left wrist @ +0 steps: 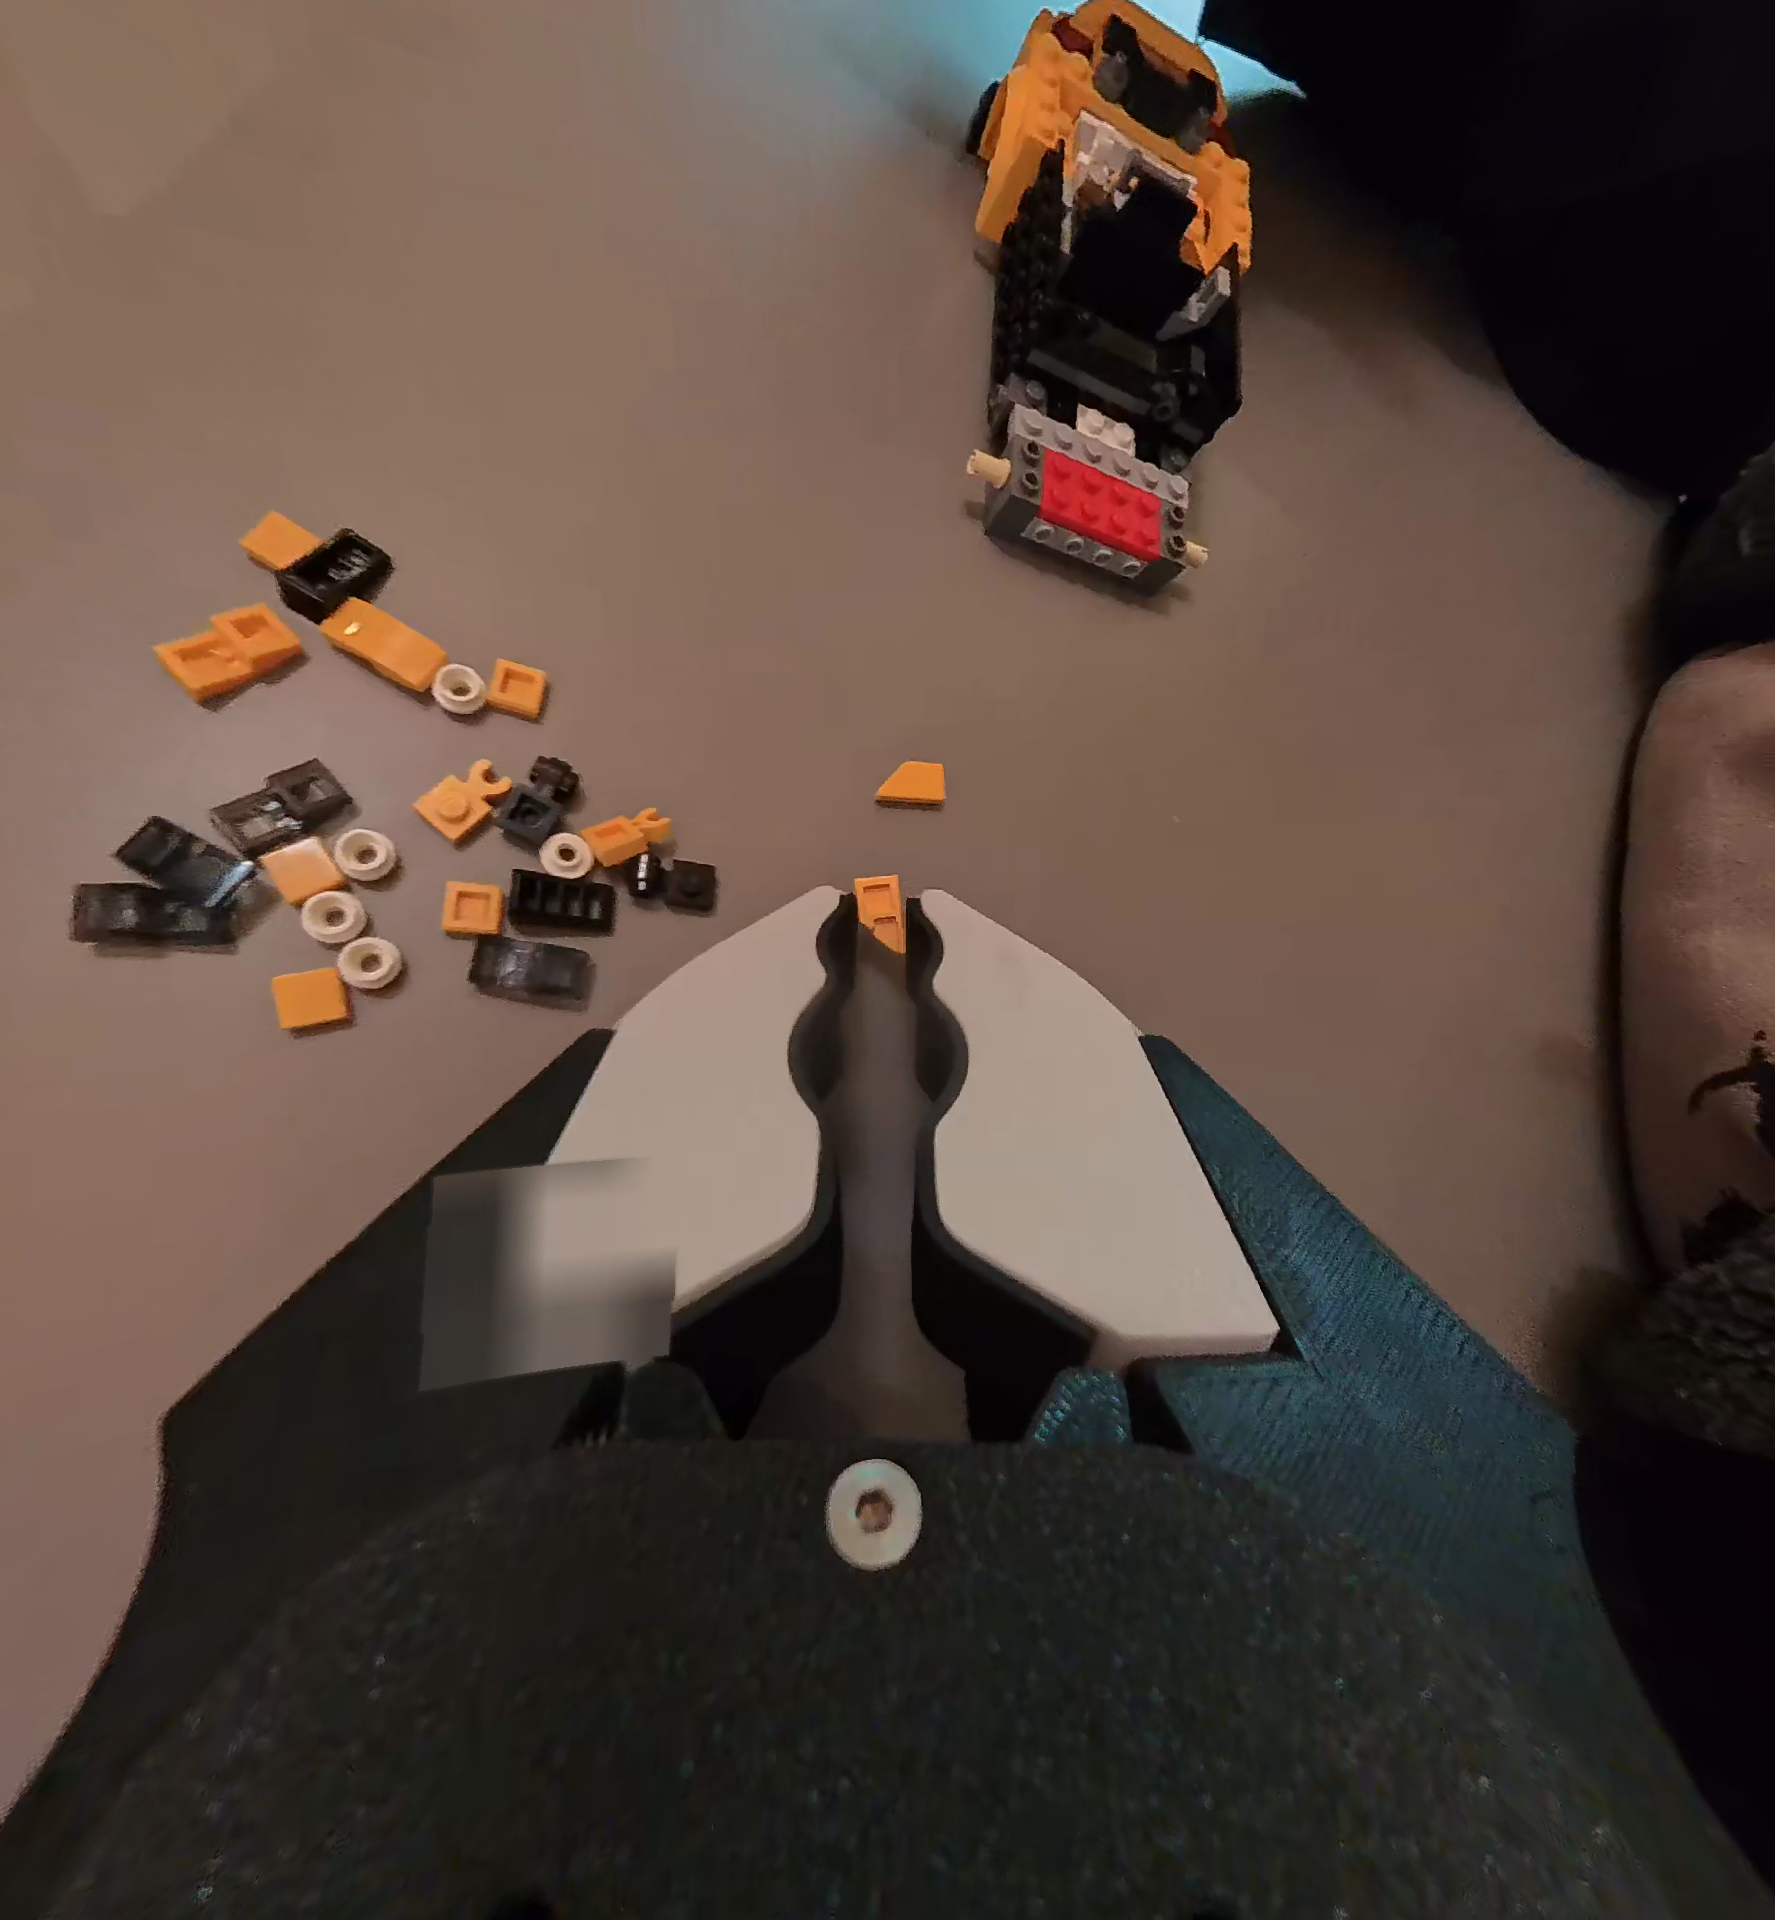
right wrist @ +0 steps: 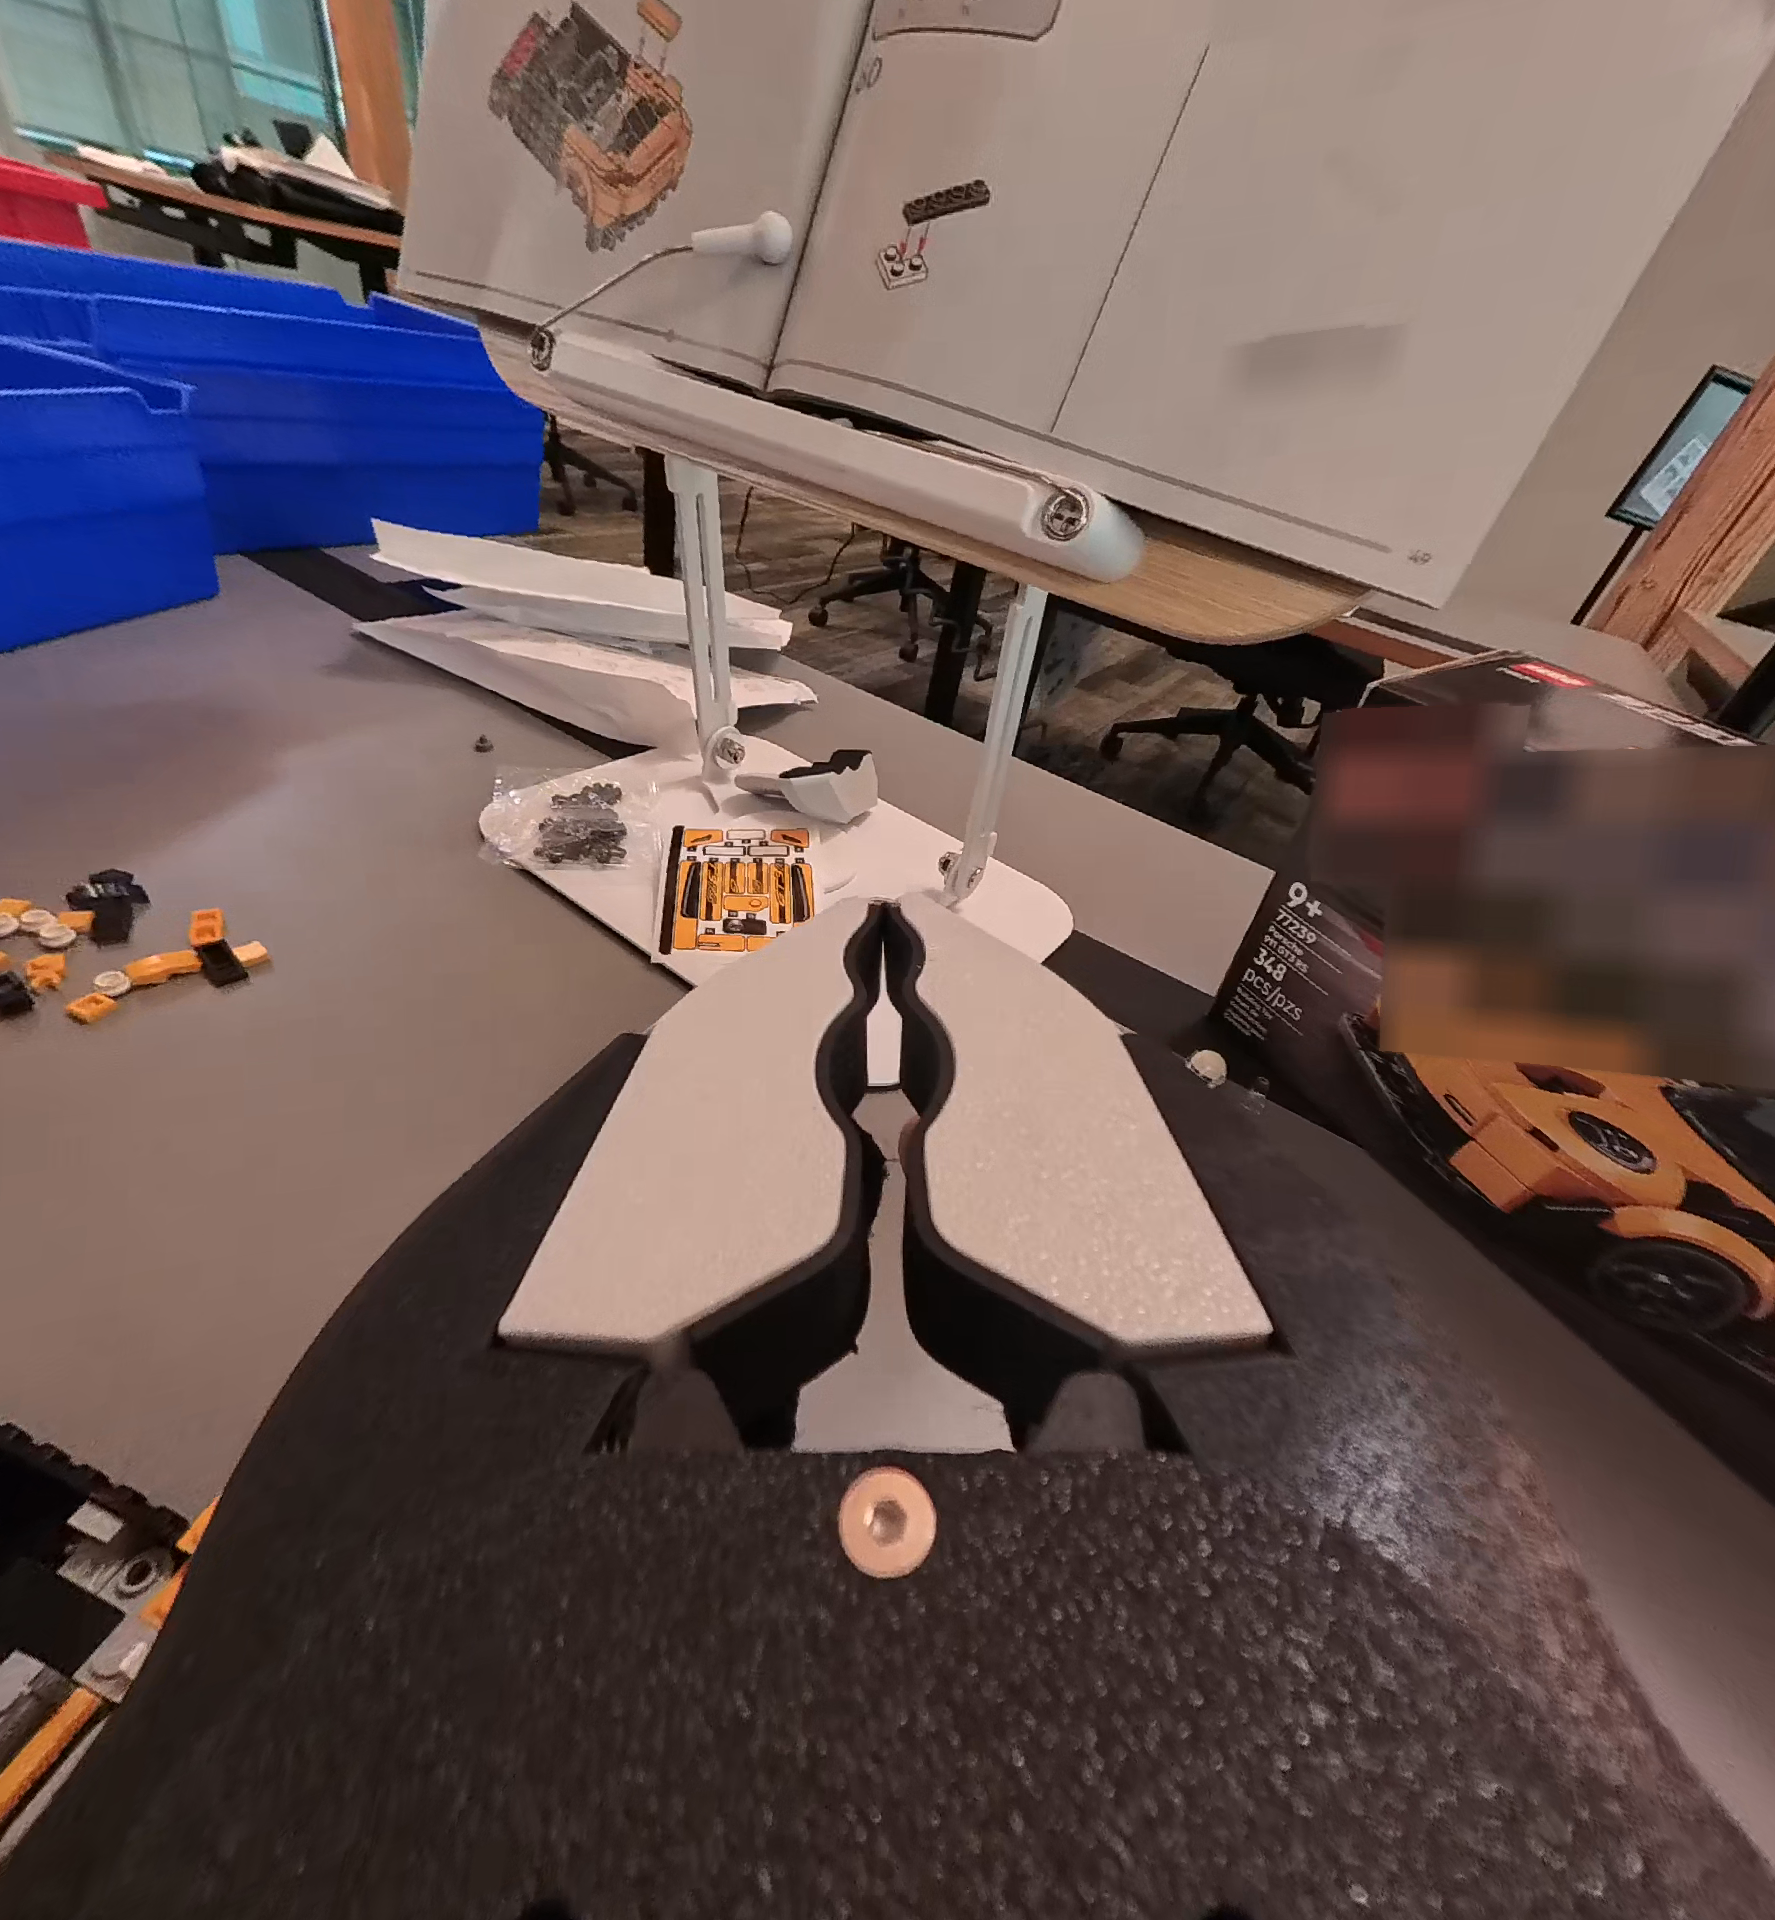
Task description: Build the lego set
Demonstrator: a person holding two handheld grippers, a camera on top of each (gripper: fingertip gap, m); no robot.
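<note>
A: Biggest thing first?

B: The grey table (left wrist: 654, 312) under everything. In the right wrist view, blue bins (right wrist: 83, 468) stand at its far left. An open instruction booklet (right wrist: 1070, 239) rests on a white-legged book stand (right wrist: 831, 457) straight ahead, and the set's box (right wrist: 1485, 1091), printed with an orange car, lies at the right.

A: And the model?

B: In the left wrist view the half-built car (left wrist: 1111, 301) sits on the table far ahead and a bit to the right. It has an orange body and a black middle. At its near end is a grey frame with a red plate.

A: Loose parts?

B: A scatter of orange, black and white pieces (left wrist: 363, 810) lies to the left, well apart from the car. One orange wedge tile (left wrist: 911, 784) lies alone just beyond the fingertips. On the stand's base lie a sticker sheet (right wrist: 743, 890) and a small bag of dark parts (right wrist: 576, 816).

A: The tools?

B: The left gripper (left wrist: 880, 914) is closed down to a narrow gap and pinches a small orange slope piece (left wrist: 881, 912) at its tips, above the table. The right gripper (right wrist: 883, 925) has its tips pressed together with nothing between them. It points toward the stand's base.
</note>
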